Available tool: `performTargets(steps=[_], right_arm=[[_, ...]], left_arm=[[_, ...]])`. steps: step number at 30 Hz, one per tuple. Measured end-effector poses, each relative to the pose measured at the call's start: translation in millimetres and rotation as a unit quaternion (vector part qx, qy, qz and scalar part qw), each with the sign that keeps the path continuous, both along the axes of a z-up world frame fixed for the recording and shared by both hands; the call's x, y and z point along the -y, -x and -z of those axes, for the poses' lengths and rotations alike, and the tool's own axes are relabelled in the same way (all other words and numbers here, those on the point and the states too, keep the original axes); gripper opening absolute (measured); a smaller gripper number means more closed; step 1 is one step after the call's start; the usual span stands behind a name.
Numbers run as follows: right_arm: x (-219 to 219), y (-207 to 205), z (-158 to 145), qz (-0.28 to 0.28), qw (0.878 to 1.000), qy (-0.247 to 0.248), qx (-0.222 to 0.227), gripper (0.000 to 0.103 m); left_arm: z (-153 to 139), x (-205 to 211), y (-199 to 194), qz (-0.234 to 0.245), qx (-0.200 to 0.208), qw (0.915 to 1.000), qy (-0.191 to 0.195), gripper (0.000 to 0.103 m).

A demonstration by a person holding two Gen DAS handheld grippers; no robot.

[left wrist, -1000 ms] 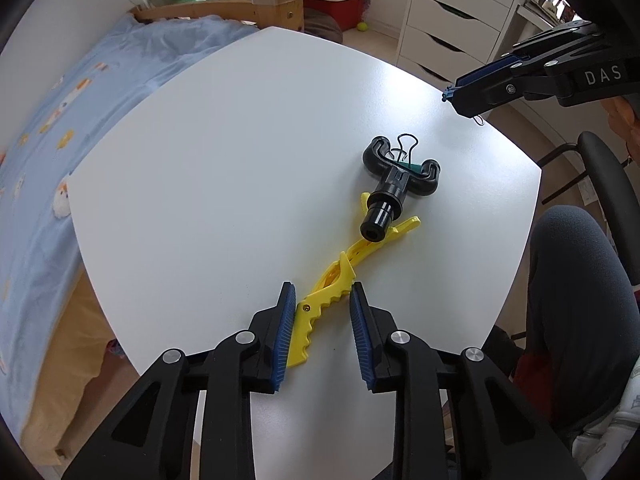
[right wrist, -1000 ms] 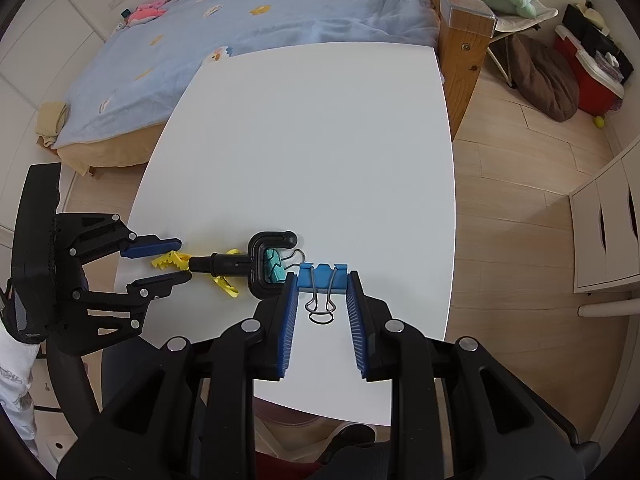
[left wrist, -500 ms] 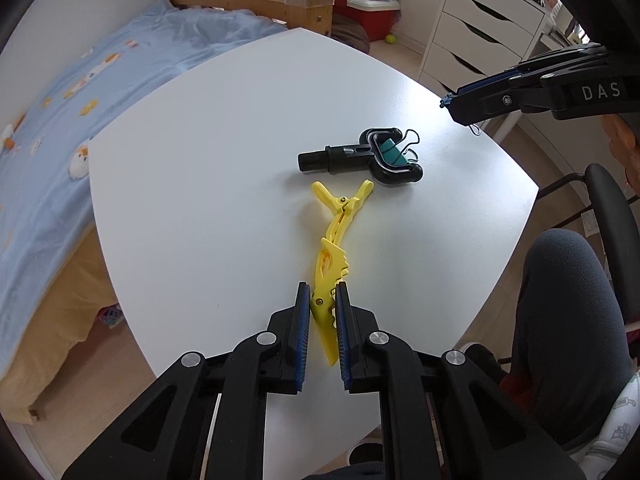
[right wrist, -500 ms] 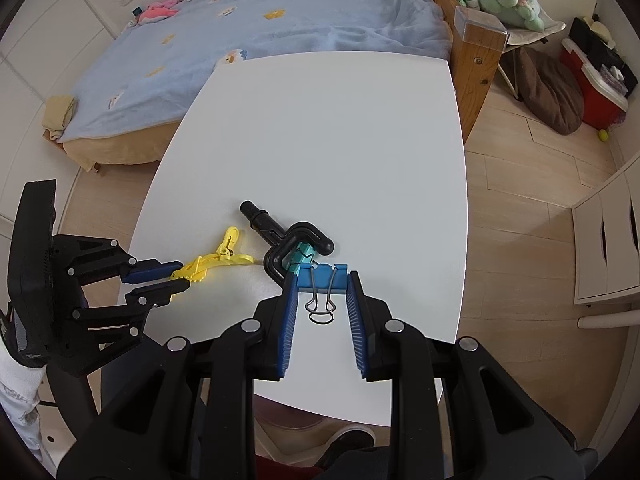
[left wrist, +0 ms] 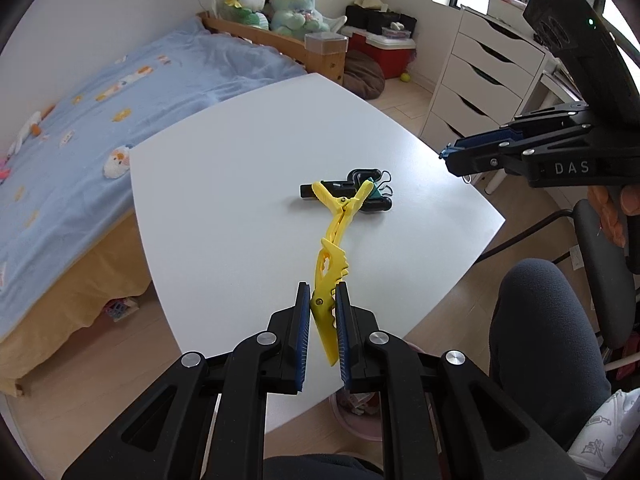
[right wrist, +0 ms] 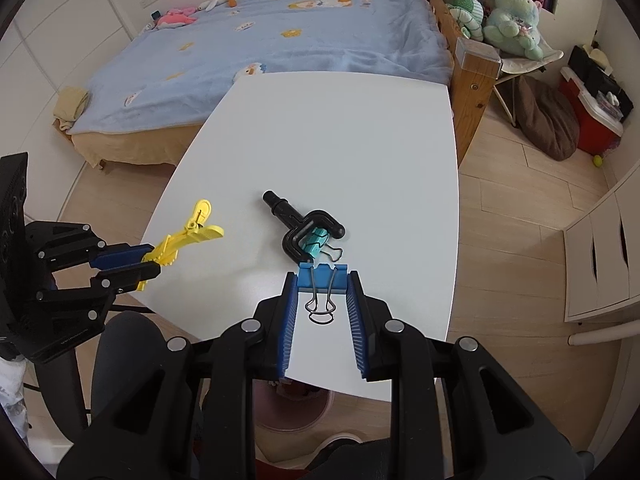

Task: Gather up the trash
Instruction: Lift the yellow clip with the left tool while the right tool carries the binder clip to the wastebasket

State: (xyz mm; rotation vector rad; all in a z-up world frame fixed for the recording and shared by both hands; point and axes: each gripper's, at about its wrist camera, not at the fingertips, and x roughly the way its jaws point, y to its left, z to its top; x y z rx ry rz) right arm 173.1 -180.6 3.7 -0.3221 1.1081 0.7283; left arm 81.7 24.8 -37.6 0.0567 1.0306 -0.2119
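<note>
Your left gripper [left wrist: 322, 322] is clamped on the yellow clip [left wrist: 334, 236], lifted off the table [left wrist: 240, 152]. Your right gripper [right wrist: 322, 304] grips the blue binder clip [right wrist: 322, 276]. Next, carry both to the pink bin [right wrist: 294, 408] below the near edge

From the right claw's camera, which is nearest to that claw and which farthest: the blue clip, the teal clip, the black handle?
1. Blue clip, held between the right gripper fingers.
2. Teal clip, just beyond.
3. Black handle, farthest, stem pointing away.
</note>
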Motion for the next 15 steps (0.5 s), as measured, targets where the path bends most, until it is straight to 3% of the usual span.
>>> performTargets(steps=[15], right_arm=[[21.6,75.3,-19.7,-0.037,0.998,-0.030,0.043,0.024]], left_arm=[[-34.5,25.8,53.6,-0.008,0.055,0.9983,0.016,0.012]])
